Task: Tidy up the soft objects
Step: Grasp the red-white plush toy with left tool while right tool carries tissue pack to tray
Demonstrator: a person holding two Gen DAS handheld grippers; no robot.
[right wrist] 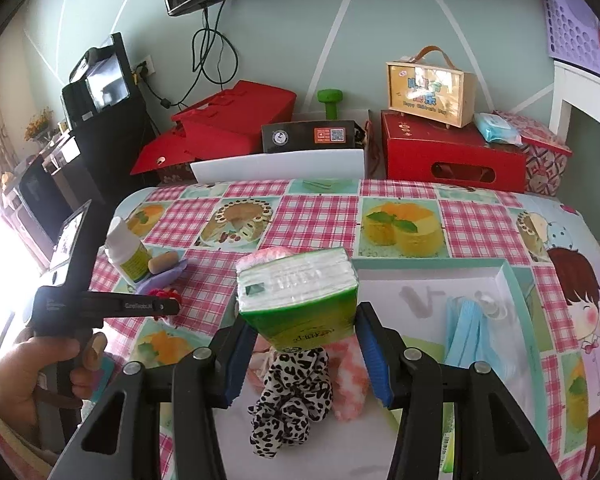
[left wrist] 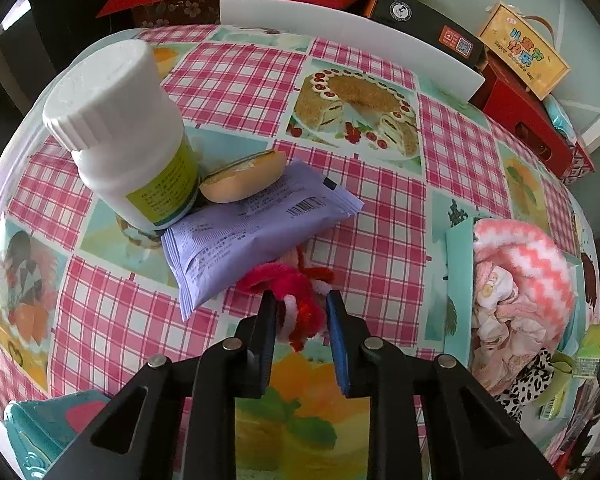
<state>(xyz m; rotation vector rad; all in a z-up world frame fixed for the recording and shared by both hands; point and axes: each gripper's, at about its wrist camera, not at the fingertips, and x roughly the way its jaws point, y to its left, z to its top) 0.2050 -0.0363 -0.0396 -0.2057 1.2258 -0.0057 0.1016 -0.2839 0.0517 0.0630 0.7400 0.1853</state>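
A red and pink fuzzy ornament (left wrist: 296, 300) lies on the checked tablecloth beside a purple packet (left wrist: 252, 228). My left gripper (left wrist: 300, 304) points steeply down and is shut on it, both blue pads against the fuzz. In the right wrist view, that gripper (right wrist: 174, 307) shows side-on, held by a hand (right wrist: 28, 364). My right gripper (right wrist: 300, 320) is shut on a green tissue pack (right wrist: 296, 292), held above a leopard-print scrunchie (right wrist: 292, 396) and a pink-and-white fluffy cloth (right wrist: 350, 380). These soft things fill a teal box (left wrist: 458, 288).
A white bottle (left wrist: 120, 128) and a tan bun-shaped piece (left wrist: 240, 180) rest against the purple packet. A white tray with a teal rim (right wrist: 516, 292) holds a blue face mask (right wrist: 472, 332). Red boxes (right wrist: 452, 156) and a white chair back (right wrist: 276, 166) stand beyond the table's far edge.
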